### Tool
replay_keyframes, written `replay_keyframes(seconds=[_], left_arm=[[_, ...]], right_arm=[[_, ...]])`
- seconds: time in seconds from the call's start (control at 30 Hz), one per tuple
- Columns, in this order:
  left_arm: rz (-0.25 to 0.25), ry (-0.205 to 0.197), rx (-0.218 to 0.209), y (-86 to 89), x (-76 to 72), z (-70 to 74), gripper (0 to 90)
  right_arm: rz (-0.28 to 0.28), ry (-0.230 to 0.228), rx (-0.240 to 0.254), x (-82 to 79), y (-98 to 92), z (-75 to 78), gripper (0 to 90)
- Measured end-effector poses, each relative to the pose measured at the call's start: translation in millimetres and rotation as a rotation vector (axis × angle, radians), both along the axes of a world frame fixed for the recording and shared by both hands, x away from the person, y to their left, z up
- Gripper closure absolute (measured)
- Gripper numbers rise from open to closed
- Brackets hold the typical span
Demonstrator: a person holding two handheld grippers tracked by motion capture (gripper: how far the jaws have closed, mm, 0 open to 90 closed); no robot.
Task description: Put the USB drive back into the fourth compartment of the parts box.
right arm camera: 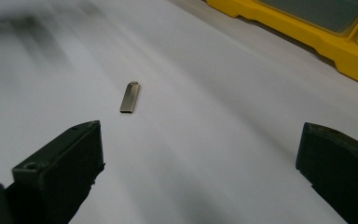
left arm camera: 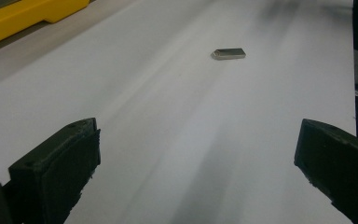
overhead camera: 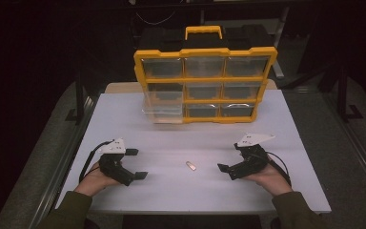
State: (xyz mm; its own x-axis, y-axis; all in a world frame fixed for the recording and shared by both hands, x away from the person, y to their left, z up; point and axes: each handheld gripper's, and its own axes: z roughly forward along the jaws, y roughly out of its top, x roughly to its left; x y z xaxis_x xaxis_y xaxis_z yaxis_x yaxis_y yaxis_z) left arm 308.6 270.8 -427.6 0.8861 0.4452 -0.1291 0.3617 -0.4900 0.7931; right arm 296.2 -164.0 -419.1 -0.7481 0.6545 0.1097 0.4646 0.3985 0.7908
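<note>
Dark room, white table [overhead camera: 171, 129], yellow 9-drawer organizer [overhead camera: 205, 85] at back, metal stick [overhead camera: 190, 165] between released left claw [overhead camera: 136, 163] and right claw [overhead camera: 228, 162]

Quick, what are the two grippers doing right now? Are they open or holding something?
Left gripper: open, holding nothing.
Right gripper: open, holding nothing.
The small metal piece lies on the table between them.

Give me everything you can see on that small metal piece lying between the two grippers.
The small flat silvery metal bar looks like brushed steel: slim, oblong, one end rounded, the other square. It lies flat and alone on the white table, roughly midway between both open grippers, in front of the yellow drawer organizer. Nothing touches it but the tabletop.
</note>
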Motion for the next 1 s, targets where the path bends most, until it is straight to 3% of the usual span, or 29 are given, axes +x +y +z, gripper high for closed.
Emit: replay_keyframes(seconds=[1.0], left_arm=[[-0.002,0.002,-0.012,-0.6,1.1,0.8,0.0]], right_arm=[[0.033,0.020,0.004,18.1,16.6,6.3,0.1]])
